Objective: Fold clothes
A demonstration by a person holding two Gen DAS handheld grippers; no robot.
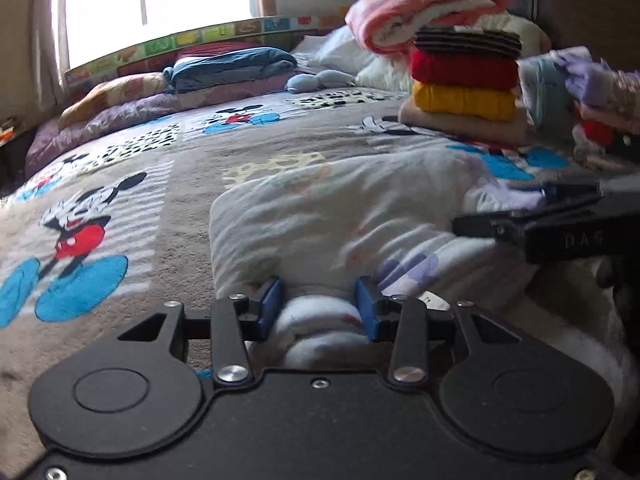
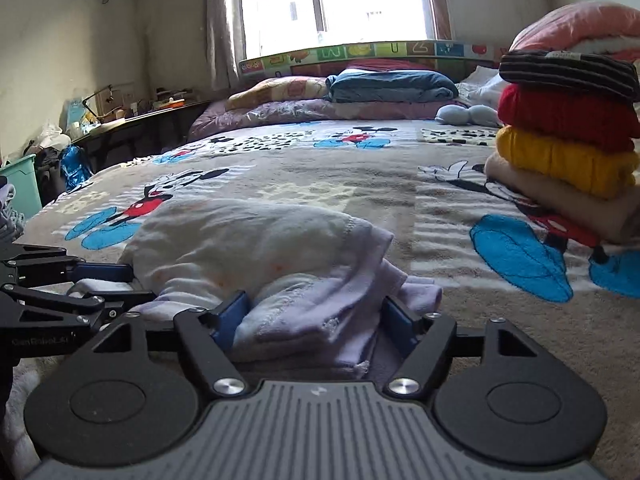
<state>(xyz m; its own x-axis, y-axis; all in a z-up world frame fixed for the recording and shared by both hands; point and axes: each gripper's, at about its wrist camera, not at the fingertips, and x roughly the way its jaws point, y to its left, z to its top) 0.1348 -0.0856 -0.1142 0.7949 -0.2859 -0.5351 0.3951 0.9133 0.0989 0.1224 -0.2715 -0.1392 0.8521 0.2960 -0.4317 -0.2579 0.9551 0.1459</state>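
Note:
A white fleecy garment (image 1: 340,216) with pale lilac and orange prints lies bunched on the Mickey Mouse bedspread (image 1: 120,200). My left gripper (image 1: 320,308) has its blue pads on either side of a thick roll of the garment's near edge. My right gripper (image 2: 316,320) straddles the garment's lilac hem (image 2: 320,320) the same way, with cloth filling the gap between the pads. The right gripper shows at the right of the left wrist view (image 1: 540,224); the left gripper shows at the left of the right wrist view (image 2: 80,280).
A stack of folded clothes (image 1: 466,76), striped, red, yellow and beige, stands on the bed to the right, also in the right wrist view (image 2: 568,140). Unfolded clothes (image 1: 592,96) lie beyond it. Pillows and a blue folded cloth (image 2: 388,84) lie by the window. A green bin (image 2: 22,184) stands left of the bed.

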